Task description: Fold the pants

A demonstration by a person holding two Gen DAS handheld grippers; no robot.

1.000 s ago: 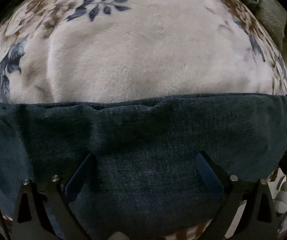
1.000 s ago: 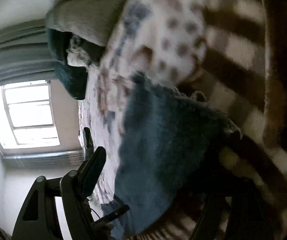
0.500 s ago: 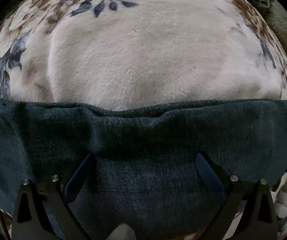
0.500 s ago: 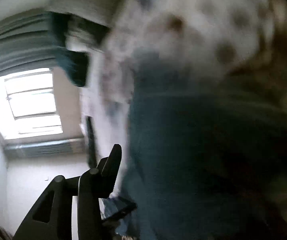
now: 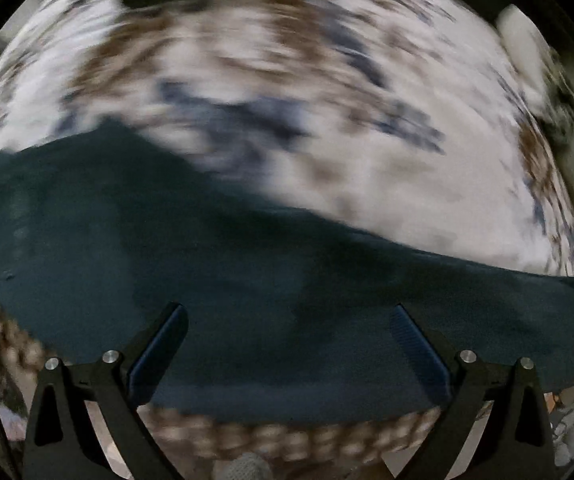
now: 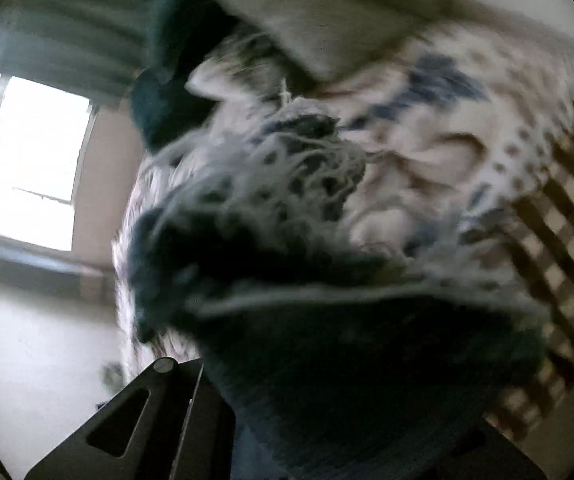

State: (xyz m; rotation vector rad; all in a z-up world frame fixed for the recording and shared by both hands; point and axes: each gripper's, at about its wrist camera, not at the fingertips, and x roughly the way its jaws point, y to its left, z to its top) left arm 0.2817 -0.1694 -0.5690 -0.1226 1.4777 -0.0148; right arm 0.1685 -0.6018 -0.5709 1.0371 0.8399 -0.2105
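The dark blue denim pants (image 5: 247, 288) lie across a floral blanket, their top edge slanting down to the right in the left wrist view. My left gripper (image 5: 287, 352) hangs above them, pointing straight down, open, its blue-padded fingers (image 5: 159, 352) wide apart with nothing pinched. In the right wrist view the frayed hem of the pants (image 6: 307, 208) bunches up close to the lens, lifted off the bed. My right gripper (image 6: 223, 396) is shut on that cloth; only its left finger (image 6: 191, 408) shows, the other is hidden under denim. Both views are blurred.
The cream floral blanket (image 5: 327, 100) covers the bed, with a brown checked blanket (image 6: 547, 208) at its near edge. An olive cloth (image 6: 327, 24) and a dark teal bundle (image 6: 167, 96) sit at the far end. A bright window (image 6: 35, 160) is at the left.
My right gripper's fingers have come together on the pants' frayed end and lifted it toward the lens. My left gripper rose and shifted; more blanket shows and the pants' edge now slants.
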